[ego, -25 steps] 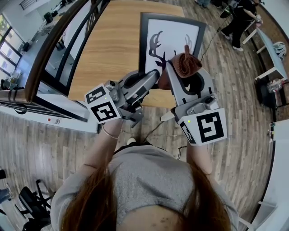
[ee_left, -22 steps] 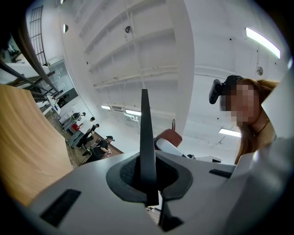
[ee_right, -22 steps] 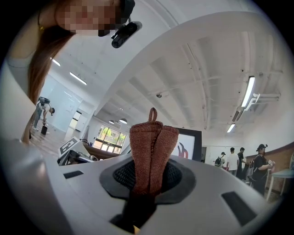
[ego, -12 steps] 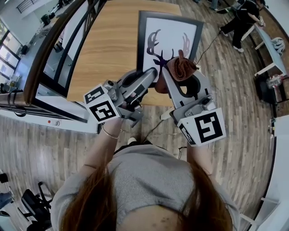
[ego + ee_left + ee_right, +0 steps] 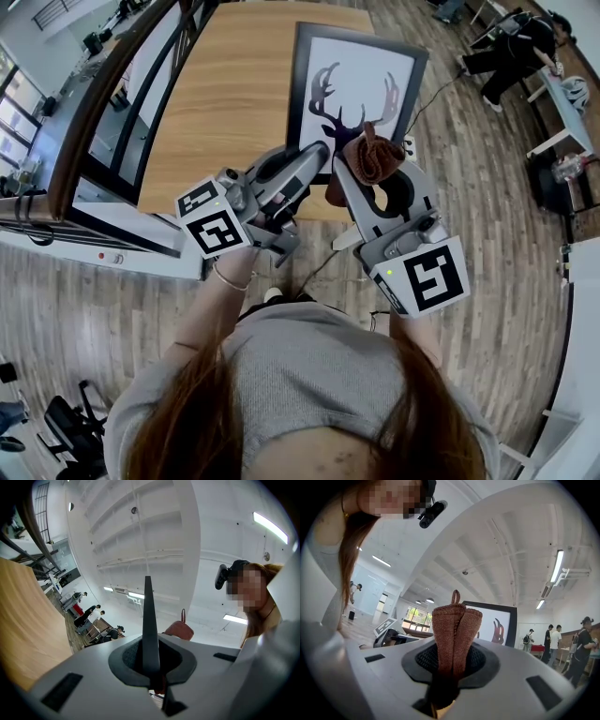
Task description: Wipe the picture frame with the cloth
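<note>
Since the earlier frames, the right gripper (image 5: 370, 175) and its cloth (image 5: 373, 150) have come down toward the near edge of the picture frame (image 5: 356, 70), uncovering the right antler of the deer print (image 5: 352, 98)

Head view:
- The picture frame lies over the right part of the table (image 5: 225, 103). Whether its lower edge rests on the tabletop cannot be told.
- The left gripper (image 5: 317, 157) meets the frame at its near left corner.
- The cloth overlaps the near edge just right of that corner.
- Bare tabletop lies open left of the frame, and the table's near edge runs just beyond both grippers.
- Plank floor (image 5: 469, 187) lies open right of the table, with a person (image 5: 511, 47) well apart at the far right.

Left gripper view:
- The jaws are clamped on a thin dark edge: the picture frame (image 5: 148, 616) seen end-on, rising upright from the grip.
- The cloth (image 5: 180, 630) sits just right of that edge.
- The table (image 5: 23, 630) fills the left side.

Right gripper view:
- The jaws are clenched on the folded cloth (image 5: 453, 630), which stands upright between them with its loop on top.
- The frame's printed face (image 5: 490, 620) shows behind the cloth, to the right.
- Whether the cloth touches the frame cannot be told
</note>
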Demonstrator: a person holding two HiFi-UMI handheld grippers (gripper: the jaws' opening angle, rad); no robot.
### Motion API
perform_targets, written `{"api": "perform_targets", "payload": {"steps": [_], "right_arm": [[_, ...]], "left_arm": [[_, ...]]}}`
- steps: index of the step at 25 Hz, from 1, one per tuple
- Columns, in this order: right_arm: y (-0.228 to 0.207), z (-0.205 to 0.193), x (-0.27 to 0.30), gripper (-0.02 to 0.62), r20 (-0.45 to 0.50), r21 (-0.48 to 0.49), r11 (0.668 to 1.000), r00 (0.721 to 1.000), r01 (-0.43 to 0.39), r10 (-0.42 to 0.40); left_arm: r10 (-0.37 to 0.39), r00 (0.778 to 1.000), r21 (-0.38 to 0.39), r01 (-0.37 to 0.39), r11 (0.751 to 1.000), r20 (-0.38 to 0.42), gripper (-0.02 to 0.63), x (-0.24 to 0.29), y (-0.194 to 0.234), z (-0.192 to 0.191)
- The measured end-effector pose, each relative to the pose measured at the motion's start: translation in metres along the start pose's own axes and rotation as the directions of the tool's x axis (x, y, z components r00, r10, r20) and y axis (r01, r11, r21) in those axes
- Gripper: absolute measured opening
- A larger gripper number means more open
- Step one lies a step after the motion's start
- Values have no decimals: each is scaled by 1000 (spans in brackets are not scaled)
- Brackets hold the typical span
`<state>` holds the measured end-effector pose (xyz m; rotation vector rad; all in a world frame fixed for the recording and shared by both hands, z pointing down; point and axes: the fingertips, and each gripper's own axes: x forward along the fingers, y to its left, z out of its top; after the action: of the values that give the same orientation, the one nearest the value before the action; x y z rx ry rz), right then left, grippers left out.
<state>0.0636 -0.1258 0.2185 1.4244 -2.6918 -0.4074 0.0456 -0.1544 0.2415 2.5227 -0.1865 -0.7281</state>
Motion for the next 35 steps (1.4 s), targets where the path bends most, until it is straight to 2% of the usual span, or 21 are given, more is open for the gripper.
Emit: {"api": "perform_targets", "payload": {"steps": [7, 11, 14, 16, 19, 22, 24, 27, 30, 35], "right_arm": [[12, -10, -9, 97, -39, 6, 1000, 999, -28, 28], [13, -28, -17, 97, -58, 93, 993, 995, -75, 80], [2, -24, -28, 97, -11, 188, 977, 995, -98, 101], [-10, -6, -36, 97, 41, 199, 976, 995, -93, 87], [-34, 36, -46, 97, 121, 145, 988, 992, -52, 34], [-66, 79, -48, 97, 213, 51, 998, 975, 48, -58], [-86, 100, -43, 97, 257, -1, 993, 959, 122, -118], [-105, 125, -27, 96, 285, -26, 984, 945, 174, -159], [-114, 139, -8, 97, 302, -43, 978, 936, 202, -180], [-123, 136, 14, 97, 298, -116, 956, 928, 268, -224]], "left_arm": [[7, 999, -21, -6, 1000, 38, 20, 0, 1, -1], [24, 999, -19, -23, 1000, 44, 20, 1, 3, -2], [8, 998, -48, -5, 999, 65, 20, 1, 4, -3], [4, 997, -47, 0, 999, 73, 20, 2, 3, -3], [17, 998, -16, -16, 1000, 60, 20, 2, 3, -3], [11, 998, -11, -11, 1000, 62, 20, 1, 3, -3], [8, 998, -11, -8, 1000, 57, 20, 1, 4, -3], [5, 999, 5, -5, 1000, 33, 20, 0, 0, -1], [-2, 1000, 21, 1, 1000, 12, 20, 0, -4, 1], [-27, 1000, 20, 26, 999, 9, 20, 0, -4, 1]]}}
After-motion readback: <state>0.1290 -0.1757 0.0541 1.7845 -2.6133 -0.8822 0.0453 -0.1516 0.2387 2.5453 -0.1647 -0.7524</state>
